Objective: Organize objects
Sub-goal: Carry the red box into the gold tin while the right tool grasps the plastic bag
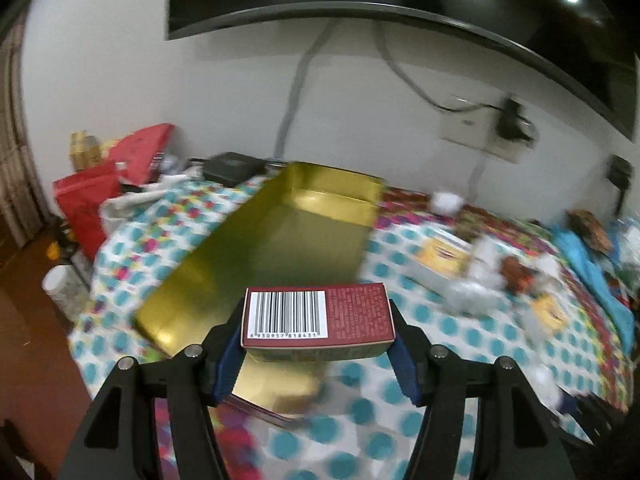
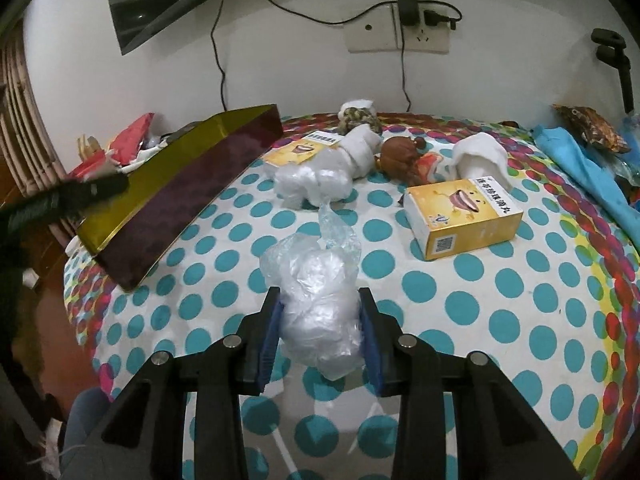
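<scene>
Sorting clutter on the polka-dot cloth [image 2: 460, 280].
Left gripper [image 1: 318, 334] is clamping a maroon barcode box [image 1: 318, 316] over the gold tin [image 1: 272, 248]; right gripper [image 2: 322, 320] is squeezing a crumpled plastic bag [image 2: 316, 300], yellow box [image 2: 464, 216] lying at two o'clock.

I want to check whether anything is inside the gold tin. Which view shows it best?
The left wrist view: it looks down into the gold tin, showing its bare gold floor and walls, though blurred and partly hidden behind the red box. The right wrist view shows only its dark outer side and gold rim, tilted.
</scene>
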Available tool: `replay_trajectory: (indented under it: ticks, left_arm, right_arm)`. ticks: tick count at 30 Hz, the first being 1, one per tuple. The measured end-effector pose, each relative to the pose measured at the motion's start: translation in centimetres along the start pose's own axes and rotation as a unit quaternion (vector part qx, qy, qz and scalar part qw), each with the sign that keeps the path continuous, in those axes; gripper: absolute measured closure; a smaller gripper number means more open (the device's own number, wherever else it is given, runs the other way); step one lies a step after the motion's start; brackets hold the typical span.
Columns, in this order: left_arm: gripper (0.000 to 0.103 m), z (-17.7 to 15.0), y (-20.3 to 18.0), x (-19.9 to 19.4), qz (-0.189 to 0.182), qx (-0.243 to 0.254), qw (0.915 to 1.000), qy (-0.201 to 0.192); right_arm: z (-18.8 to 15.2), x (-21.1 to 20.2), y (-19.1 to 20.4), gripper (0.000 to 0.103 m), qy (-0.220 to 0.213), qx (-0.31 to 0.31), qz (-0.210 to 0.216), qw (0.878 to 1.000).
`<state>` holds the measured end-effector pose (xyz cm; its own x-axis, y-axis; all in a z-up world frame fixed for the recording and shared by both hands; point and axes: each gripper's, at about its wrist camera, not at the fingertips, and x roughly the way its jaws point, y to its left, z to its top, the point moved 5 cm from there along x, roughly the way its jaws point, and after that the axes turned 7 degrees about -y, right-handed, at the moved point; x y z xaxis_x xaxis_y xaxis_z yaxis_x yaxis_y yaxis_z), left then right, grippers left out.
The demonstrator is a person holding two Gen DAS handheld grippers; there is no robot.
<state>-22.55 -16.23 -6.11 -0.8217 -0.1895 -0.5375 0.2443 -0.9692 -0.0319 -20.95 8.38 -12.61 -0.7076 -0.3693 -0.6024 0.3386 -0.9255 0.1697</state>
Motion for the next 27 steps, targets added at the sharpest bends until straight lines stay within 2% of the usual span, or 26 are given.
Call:
replay_trajectory:
  ticks: [6, 13, 24, 25, 26, 27]
  left_arm:
    - [0.039, 0.3, 5.3, 2.5, 0.055, -0.019, 0.9980, 0.024]
    - [0.039, -1.3, 6.3, 4.3, 0.063, -0.018, 0.9966, 0.050]
    - [0.037, -2.0, 5.3, 5.3, 0.053, -0.004, 0.9972, 0.052]
    - [0.034, -2.0, 5.3, 5.3, 0.047, -0.007, 0.9975, 0.053]
    - [0.024, -2.0, 5.2, 5.4, 0.042, -0.008, 0.9976, 0.055]
    - [0.019, -2.1, 5.2, 5.3, 0.040, -0.007, 0.9977, 0.054]
  right_arm:
    - [-0.4, -0.9, 1.1, 0.069, -0.003, -0.005, 0.012, 1.000]
    - [-0.2, -1.3, 2.3, 0.068, -0.003, -0.015, 0.017, 1.000]
    - [-0.3, -1.3, 2.7, 0.068, 0.003, -0.021, 0.011, 1.000]
    - [-0.3, -1.4, 2.8, 0.068, 0.003, -0.022, 0.011, 1.000]
    - [-0.2, -1.4, 2.9, 0.068, 0.004, -0.024, 0.012, 1.000]
    - [-0.2, -1.4, 3.1, 0.068, 0.005, -0.027, 0.012, 1.000]
